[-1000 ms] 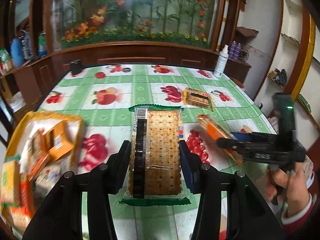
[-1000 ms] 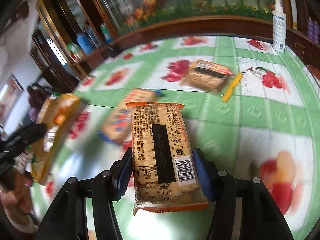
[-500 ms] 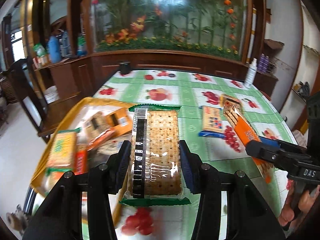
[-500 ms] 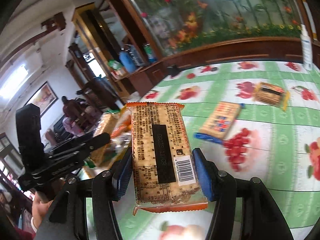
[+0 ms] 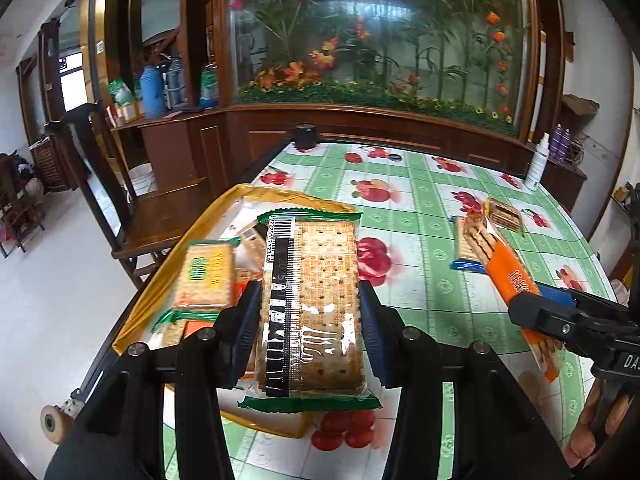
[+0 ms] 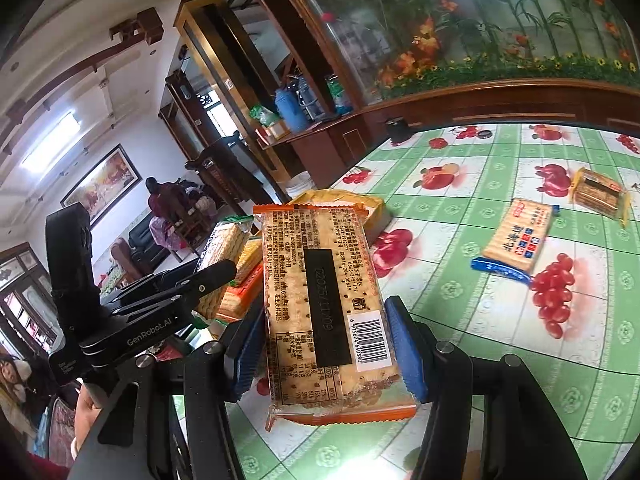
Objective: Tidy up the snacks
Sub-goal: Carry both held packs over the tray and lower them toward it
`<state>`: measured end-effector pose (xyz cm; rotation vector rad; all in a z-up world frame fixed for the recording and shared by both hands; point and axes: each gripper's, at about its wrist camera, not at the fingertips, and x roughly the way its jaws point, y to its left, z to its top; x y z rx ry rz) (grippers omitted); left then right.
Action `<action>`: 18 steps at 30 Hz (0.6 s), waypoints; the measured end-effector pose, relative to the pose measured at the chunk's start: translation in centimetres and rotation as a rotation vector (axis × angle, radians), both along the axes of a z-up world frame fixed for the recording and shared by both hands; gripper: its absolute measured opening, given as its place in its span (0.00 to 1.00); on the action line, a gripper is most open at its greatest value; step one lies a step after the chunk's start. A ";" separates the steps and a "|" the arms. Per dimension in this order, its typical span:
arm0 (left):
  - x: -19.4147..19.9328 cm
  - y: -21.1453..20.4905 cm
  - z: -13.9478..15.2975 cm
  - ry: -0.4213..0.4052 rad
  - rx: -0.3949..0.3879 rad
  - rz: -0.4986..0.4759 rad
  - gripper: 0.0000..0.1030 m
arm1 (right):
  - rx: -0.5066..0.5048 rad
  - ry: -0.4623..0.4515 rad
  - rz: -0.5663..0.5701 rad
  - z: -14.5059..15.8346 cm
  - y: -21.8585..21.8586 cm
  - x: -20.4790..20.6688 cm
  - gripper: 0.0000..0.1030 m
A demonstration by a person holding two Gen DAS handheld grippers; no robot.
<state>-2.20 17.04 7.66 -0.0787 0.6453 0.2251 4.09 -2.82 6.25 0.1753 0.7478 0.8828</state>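
My left gripper (image 5: 310, 336) is shut on a green-edged cracker pack (image 5: 316, 300), held over the near end of a yellow tray (image 5: 136, 312) that holds several snack packs. In the right wrist view my right gripper (image 6: 324, 340) is shut on an orange-edged cracker pack (image 6: 324, 304), just right of the tray (image 6: 372, 208). That orange-edged cracker pack (image 5: 516, 284) shows in the left wrist view too, at the right. On the fruit-print tablecloth lie a blue-edged cracker pack (image 6: 516, 240) and a yellow-edged pack (image 6: 598, 194).
A wooden chair (image 5: 148, 216) stands left of the table beside the tray. A white spray bottle (image 5: 538, 162) and a dark cup (image 5: 305, 136) sit at the table's far edge. A wooden cabinet with a flower panel runs behind. A person sits in the far room (image 6: 160, 204).
Both grippers have swung left with their packs, from over the middle of the table toward the tray. The tray now lies under the left pack and right beside the right one.
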 end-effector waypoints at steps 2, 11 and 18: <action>-0.2 0.3 0.0 -0.001 -0.001 0.009 0.45 | -0.003 -0.003 0.005 0.1 0.3 -0.2 0.57; -0.8 2.1 -0.3 -0.002 -0.006 0.055 0.45 | -0.008 0.003 0.036 -0.3 2.1 -0.2 0.57; -1.1 4.3 -1.1 0.011 -0.021 0.096 0.45 | -0.022 0.012 0.066 -0.9 4.0 0.1 0.57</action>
